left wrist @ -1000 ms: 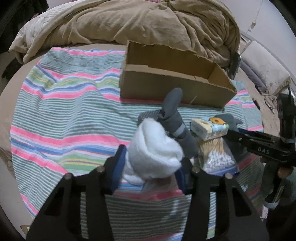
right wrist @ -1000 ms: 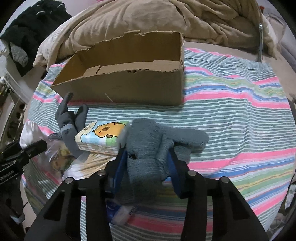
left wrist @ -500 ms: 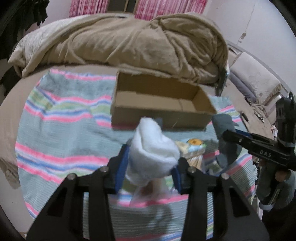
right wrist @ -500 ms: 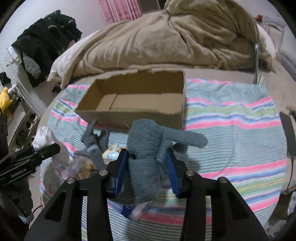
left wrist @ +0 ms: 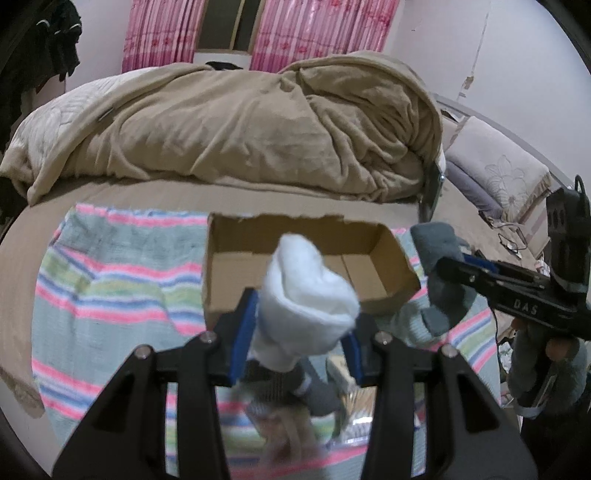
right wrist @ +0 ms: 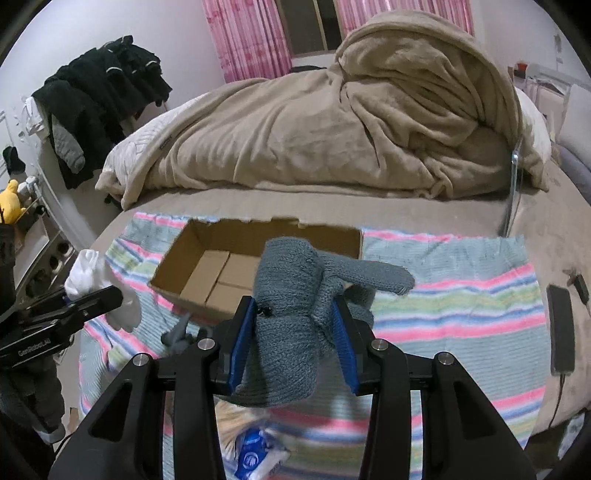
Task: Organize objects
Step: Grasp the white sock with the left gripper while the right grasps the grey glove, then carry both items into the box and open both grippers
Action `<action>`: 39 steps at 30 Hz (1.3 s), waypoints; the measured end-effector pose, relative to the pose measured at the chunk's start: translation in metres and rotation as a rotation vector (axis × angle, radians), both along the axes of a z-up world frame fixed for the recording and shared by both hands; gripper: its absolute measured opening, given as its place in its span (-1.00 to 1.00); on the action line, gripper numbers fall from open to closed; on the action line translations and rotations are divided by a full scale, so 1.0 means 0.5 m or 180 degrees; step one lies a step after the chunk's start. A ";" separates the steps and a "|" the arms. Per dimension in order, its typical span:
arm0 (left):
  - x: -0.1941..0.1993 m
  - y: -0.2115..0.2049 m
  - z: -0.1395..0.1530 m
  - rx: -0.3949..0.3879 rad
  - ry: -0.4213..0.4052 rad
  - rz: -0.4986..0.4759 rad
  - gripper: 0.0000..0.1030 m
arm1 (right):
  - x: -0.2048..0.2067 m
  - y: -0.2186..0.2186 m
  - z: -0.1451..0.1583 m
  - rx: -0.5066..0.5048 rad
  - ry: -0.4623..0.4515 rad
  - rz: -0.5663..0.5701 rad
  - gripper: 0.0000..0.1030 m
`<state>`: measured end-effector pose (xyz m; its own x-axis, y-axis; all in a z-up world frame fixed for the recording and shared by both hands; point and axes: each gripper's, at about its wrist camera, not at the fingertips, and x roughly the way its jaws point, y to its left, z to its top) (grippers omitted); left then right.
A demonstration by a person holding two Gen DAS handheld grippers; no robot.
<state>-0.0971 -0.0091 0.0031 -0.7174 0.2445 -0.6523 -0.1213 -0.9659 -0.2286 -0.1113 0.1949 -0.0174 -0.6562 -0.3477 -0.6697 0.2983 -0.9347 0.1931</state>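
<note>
Left gripper [left wrist: 299,332], left wrist view: your blue pads are pinched on a white sock [left wrist: 306,295], bundled, sticking up at frame centre and lifted off the bedding. Behind it, centre frame, sits the open cardboard box [left wrist: 391,266] on the striped blanket [left wrist: 110,280]; the visible box floor is bare, though the sock hides part of it. At right of frame your right gripper [left wrist: 447,273] comes in from the edge, clamped on a grey knitted sock [left wrist: 439,258] just right of the box's right end. Below the white sock, bottom centre, is a blurred heap of items [left wrist: 295,398]; can't tell what each one is. Tan duvet [left wrist: 240,122] piled across the upper half, pink curtains [left wrist: 317,26] at top.

Right wrist view: right gripper [right wrist: 291,339] is closed on the grey knitted sock [right wrist: 291,295], rolled, with one end pointing to the right of frame. It's lifted, in front of the box's [right wrist: 177,266] near wall at centre frame. Box interior shows only folded floor flaps. Left gripper [right wrist: 92,299] enters at left edge, holding the white sock [right wrist: 88,277], just left of the box's near-left corner. A dark grey item [right wrist: 177,336] lies on the blanket [right wrist: 461,302] lower left of centre. Blue-printed packet [right wrist: 255,454] at bottom centre, blurred. Black phone [right wrist: 561,328] lies at the right edge on the bedding. Dark clothes [right wrist: 99,96] hang upper left.
</note>
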 end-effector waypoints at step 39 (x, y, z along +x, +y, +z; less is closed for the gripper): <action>-0.235 0.130 -0.147 0.0490 -0.0623 -0.0270 0.25 | -0.173 0.003 -0.111 -0.0096 -0.0239 0.0039 -0.04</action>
<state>-0.2145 0.0561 -0.0703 -0.5540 0.4053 -0.7272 -0.1392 -0.9063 -0.3991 -0.1976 0.1967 -0.0729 -0.6001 -0.3761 -0.7060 0.2933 -0.9245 0.2433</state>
